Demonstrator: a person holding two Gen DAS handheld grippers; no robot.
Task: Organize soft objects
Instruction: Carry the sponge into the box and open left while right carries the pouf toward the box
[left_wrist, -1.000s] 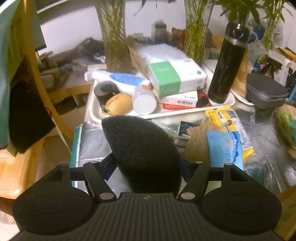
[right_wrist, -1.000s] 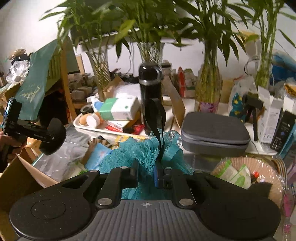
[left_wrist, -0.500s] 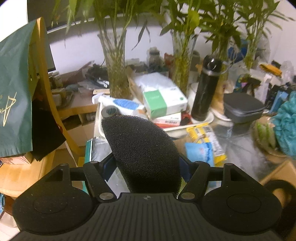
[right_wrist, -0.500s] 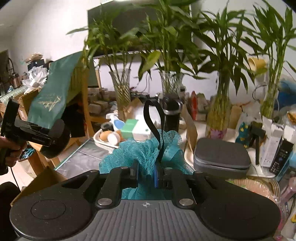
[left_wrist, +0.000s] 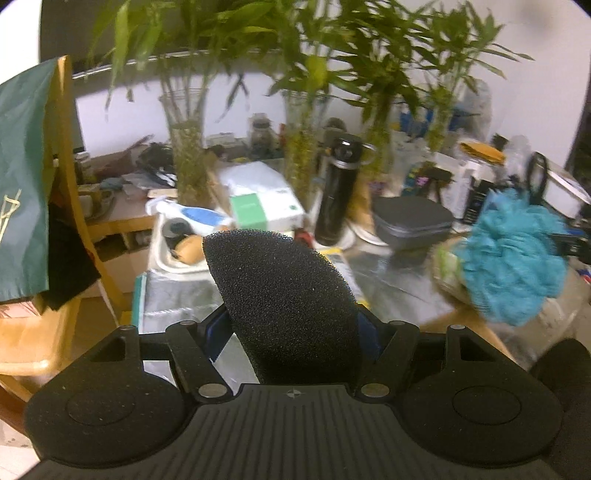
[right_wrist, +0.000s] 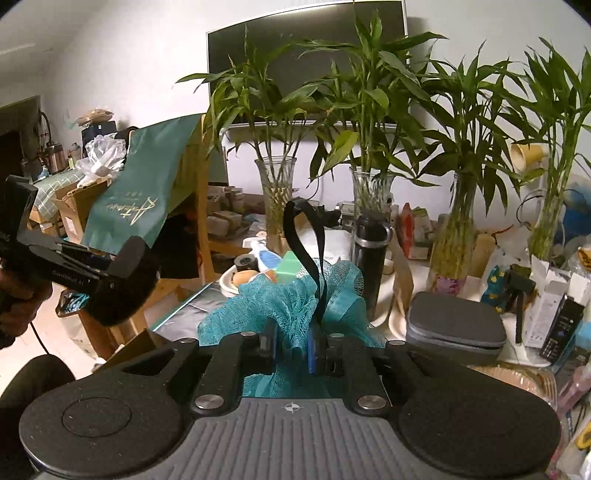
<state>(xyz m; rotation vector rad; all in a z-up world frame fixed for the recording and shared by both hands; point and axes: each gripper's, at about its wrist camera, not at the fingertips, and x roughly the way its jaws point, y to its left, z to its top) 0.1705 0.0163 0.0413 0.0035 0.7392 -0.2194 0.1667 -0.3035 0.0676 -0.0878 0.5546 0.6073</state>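
The left gripper (left_wrist: 291, 328) grasps a black sponge (left_wrist: 284, 302) between its jaws; the sponge stands up out of them, wide and rounded on top. The right gripper (right_wrist: 291, 345) is clenched on a teal mesh pouf (right_wrist: 295, 295), whose black strap (right_wrist: 306, 243) loops up above the jaws. Both are held in the air above the desk (left_wrist: 391, 280). From the right wrist, the left gripper (right_wrist: 110, 280) shows at the left with the sponge (right_wrist: 114, 310) dark beneath it, a hand (right_wrist: 14, 295) on its handle. From the left wrist, the pouf (left_wrist: 513, 258) hangs blurred at the right, over the desk's right edge. Toward the desk's back stand a white tray (left_wrist: 166, 258), a green-and-white box (left_wrist: 266, 206), a black bottle (left_wrist: 336, 192) and a grey case (left_wrist: 410, 221). Glass vases (right_wrist: 277, 195) of bamboo line the back edge.
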